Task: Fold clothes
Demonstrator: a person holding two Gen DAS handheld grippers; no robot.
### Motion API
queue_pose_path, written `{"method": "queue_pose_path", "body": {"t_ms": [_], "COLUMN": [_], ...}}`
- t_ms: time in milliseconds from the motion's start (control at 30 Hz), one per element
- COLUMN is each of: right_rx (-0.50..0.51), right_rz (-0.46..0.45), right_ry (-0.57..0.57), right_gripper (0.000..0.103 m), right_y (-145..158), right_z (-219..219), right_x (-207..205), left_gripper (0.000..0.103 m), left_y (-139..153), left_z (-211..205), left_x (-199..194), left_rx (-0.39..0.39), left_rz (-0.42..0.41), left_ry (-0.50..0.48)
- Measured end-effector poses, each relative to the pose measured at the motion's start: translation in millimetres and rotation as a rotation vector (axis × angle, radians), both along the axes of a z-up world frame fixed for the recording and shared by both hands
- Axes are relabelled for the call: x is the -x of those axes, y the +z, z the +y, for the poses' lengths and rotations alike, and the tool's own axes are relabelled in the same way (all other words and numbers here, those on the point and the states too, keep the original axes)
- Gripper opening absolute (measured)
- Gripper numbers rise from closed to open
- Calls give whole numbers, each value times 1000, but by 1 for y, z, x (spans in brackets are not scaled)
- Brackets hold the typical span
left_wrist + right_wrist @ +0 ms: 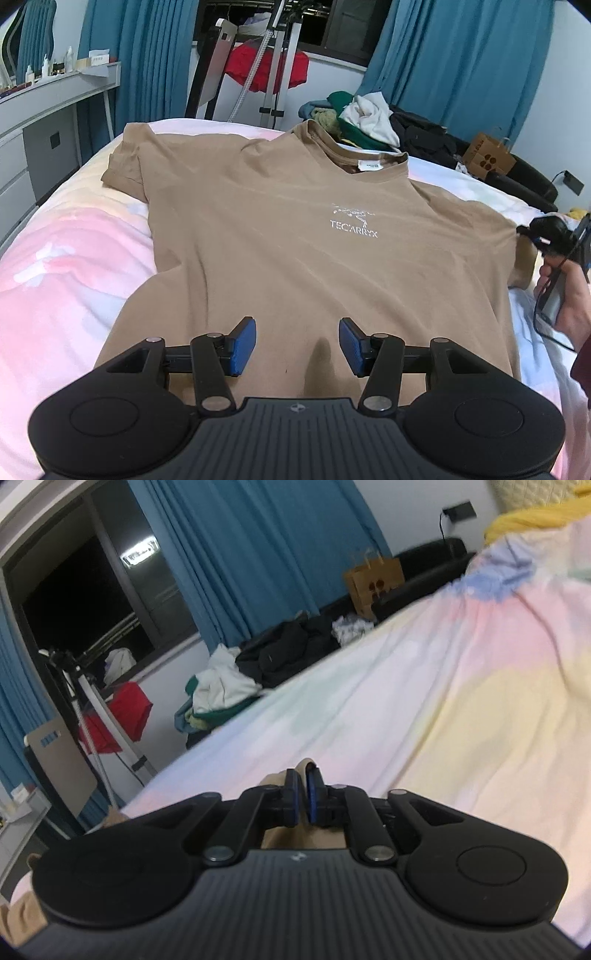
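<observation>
Blue pads [246, 345] on left gripper [297, 345] standing partly apart, nothing between them, poised over the near hem edge of tan T-shirt [280, 236], not visibly touching it. Right gripper [302, 794] nearly shut, pinched on a small fold of the tan cloth; from the left wrist view, sitting at the shirt's right sleeve [517, 254], gripped by a hand [569, 302] at the right edge of the bed [62, 258]. Exact pinch point hard to pin down in the blurred right wrist view, probably the sleeve end or cuff.

Shirt spread face up across the middle of the pastel bedspread, white chest logo [354, 223] showing, collar [354, 151] toward the far edge by the clothes pile [362, 118], hem toward the near edge. Long axis running hem to collar, straight away from the left gripper; left sleeve [123, 162] reaching toward the far left corner, partly doubled under.

Light, limp knit by the look of it: no stiffness, likely to drape and sag from any pinch, to drag and wrinkle on the soft bedding rather than slide cleanly. Best taken at doubled seams where the cloth is thicker — hem corners, sleeve cuffs, shoulder seam — with both pinches level so the fold line stays straight
</observation>
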State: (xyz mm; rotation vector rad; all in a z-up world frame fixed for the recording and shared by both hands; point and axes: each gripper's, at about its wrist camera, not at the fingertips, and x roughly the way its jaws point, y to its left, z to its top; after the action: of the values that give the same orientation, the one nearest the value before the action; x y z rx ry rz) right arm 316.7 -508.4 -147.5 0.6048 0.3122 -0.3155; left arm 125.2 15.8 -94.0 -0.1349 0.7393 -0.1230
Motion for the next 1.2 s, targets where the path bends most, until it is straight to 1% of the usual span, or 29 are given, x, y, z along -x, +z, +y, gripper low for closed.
{"method": "queue_pose_path", "body": {"t_ms": [67,100,133,200,267,300,367,467,567,600,633,733,767,800,867,900,933,967,1033,1133,1200], "right_rx": [-52,-70,-83,-94,-114,-151,-236,-373,-530,-566,-587,-629,-619,-606,-577,-562,-555,-551,-544,-538,-516], "right_rz": [5,5,4,-6,-20,-18,-6,51,100,121,122,109,112,116,108,102,96,90,77,47,32], "right_ry": [1,1,-3,-16,-30,-32,-30,-34,-20,-15,-3,42,46,46,21,6,-8,-22,-51,-77,-93], "right_gripper": [14,24,40,57,59,59,59,59,59,58,58,57,56,53,49,43,33,29,6,5,5], "right_y": [-4,-3,-1,7,15,15,13,3,-13,-18,-22,-34,-38,-40,-45,-47,-50,-53,-58,-50,-42], "right_z": [-2,-1,0,3,6,6,6,5,7,10,14,29,35,41,48,52,52,52,51,44,40], "right_x": [0,1,3,14,27,36,56,83,92,93,93,92,90,88,84,82,81,78,74,74,75], "left_gripper": [52,52,52,52,52,52,52,52,52,52,52,52,52,52,52,52,52,52,52,52,52], "left_y": [0,-1,-1,-1,0,0,2,6,10,11,11,13,13,13,11,10,8,7,4,5,12], "left_z": [1,2,3,6,10,11,16,22,25,26,28,35,37,38,39,39,39,40,41,41,40], "left_x": [-4,-5,-6,-7,-5,-3,1,9,20,23,26,29,29,28,25,23,21,19,15,8,5], "left_rx": [-10,-8,-7,-2,2,9,26,39,20,16,14,59,71,70,72,76,79,83,90,90,59], "left_rz": [-4,-1,2,2,2,4,8,10,-1,-1,0,14,17,15,18,23,27,32,40,39,10], "left_ry": [11,16,21,32,44,46,51,61,69,72,76,96,102,109,117,120,122,124,128,118,116]}}
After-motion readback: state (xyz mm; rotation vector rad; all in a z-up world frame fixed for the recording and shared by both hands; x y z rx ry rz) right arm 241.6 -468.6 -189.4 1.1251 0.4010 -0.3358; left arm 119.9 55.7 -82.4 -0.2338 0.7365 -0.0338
